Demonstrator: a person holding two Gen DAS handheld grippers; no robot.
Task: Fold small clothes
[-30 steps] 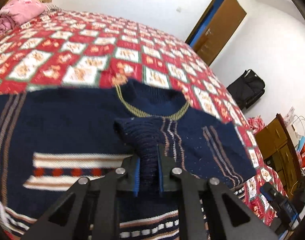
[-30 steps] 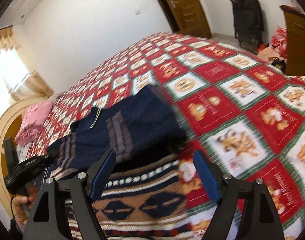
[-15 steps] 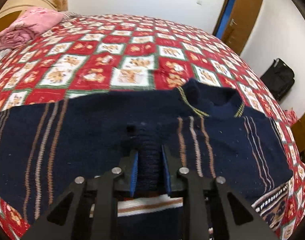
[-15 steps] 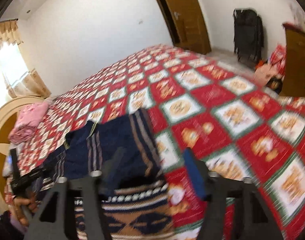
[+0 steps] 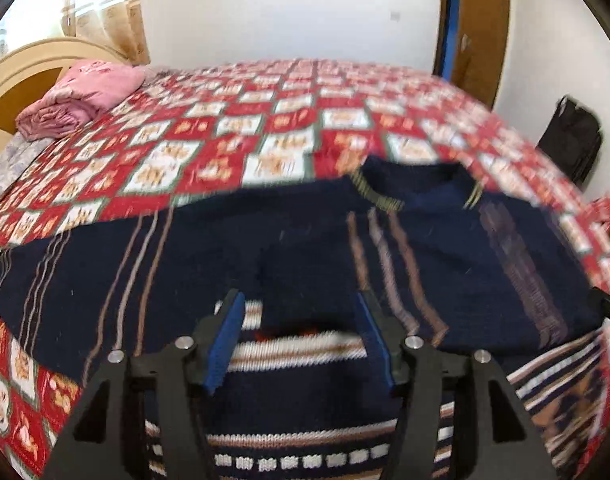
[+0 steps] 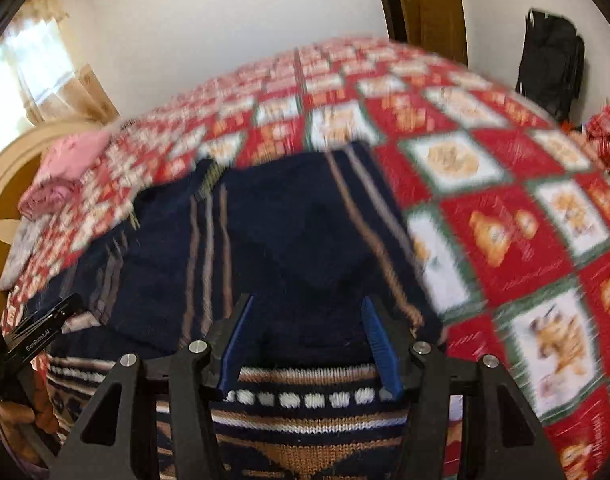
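A navy knit sweater (image 5: 209, 264) with thin stripes and a patterned hem band lies flat on the red patchwork bedspread (image 5: 265, 132). Both sleeves are folded in across its chest. My left gripper (image 5: 303, 338) hangs low over the chest with its jaws opening. The left sleeve's cuff (image 5: 305, 280) lies loose between the blue pads, untouched. My right gripper (image 6: 311, 344) stands open just above the folded right sleeve (image 6: 305, 240), with navy cloth between its fingers but not pinched. The left gripper (image 6: 45, 328) and the hand holding it show at the right wrist view's left edge.
Folded pink cloth (image 5: 81, 96) sits by the curved headboard (image 5: 21, 68) at the far left. A black bag (image 6: 553, 64) leans on the wall past the bed's right side, near a brown door (image 5: 481, 28). Bare bedspread (image 6: 525, 200) stretches to the right of the sweater.
My left gripper has opened and let go of the sleeve cuff, which now rests on the sweater's chest. My right gripper narrowed its jaws and moved left over the right sleeve.
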